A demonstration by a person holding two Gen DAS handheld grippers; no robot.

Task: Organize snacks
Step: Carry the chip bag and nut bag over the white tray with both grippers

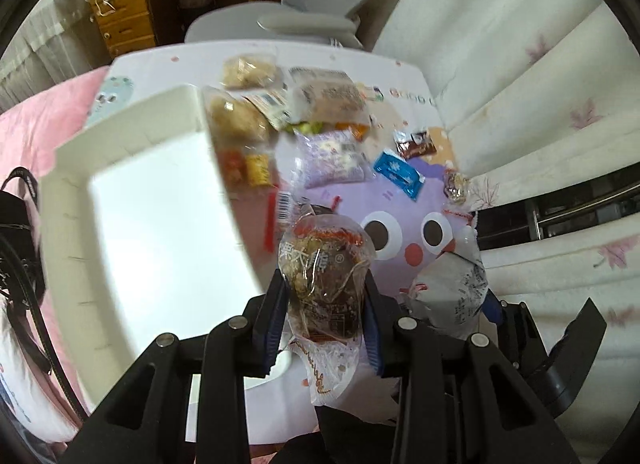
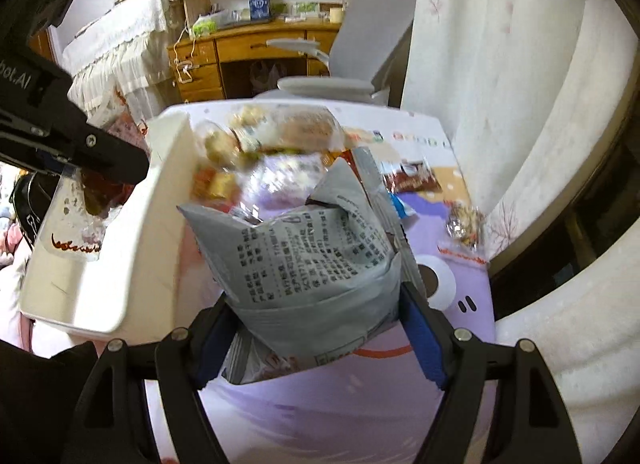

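The left tool (image 1: 326, 304) is clamped on a clear snack packet (image 1: 324, 264) with dark contents, held above the table (image 1: 360, 203) beside a white bin (image 1: 160, 203). The right tool (image 2: 320, 312), jaws wide, grips a grey printed bag (image 2: 312, 256) between its pads.

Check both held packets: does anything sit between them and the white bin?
Nothing visible blocks either. The left tool holds a clear packet of brown snack right beside the white bin, whose inside looks bare. The right tool holds a grey printed packet, with open air across to the bin's wall.
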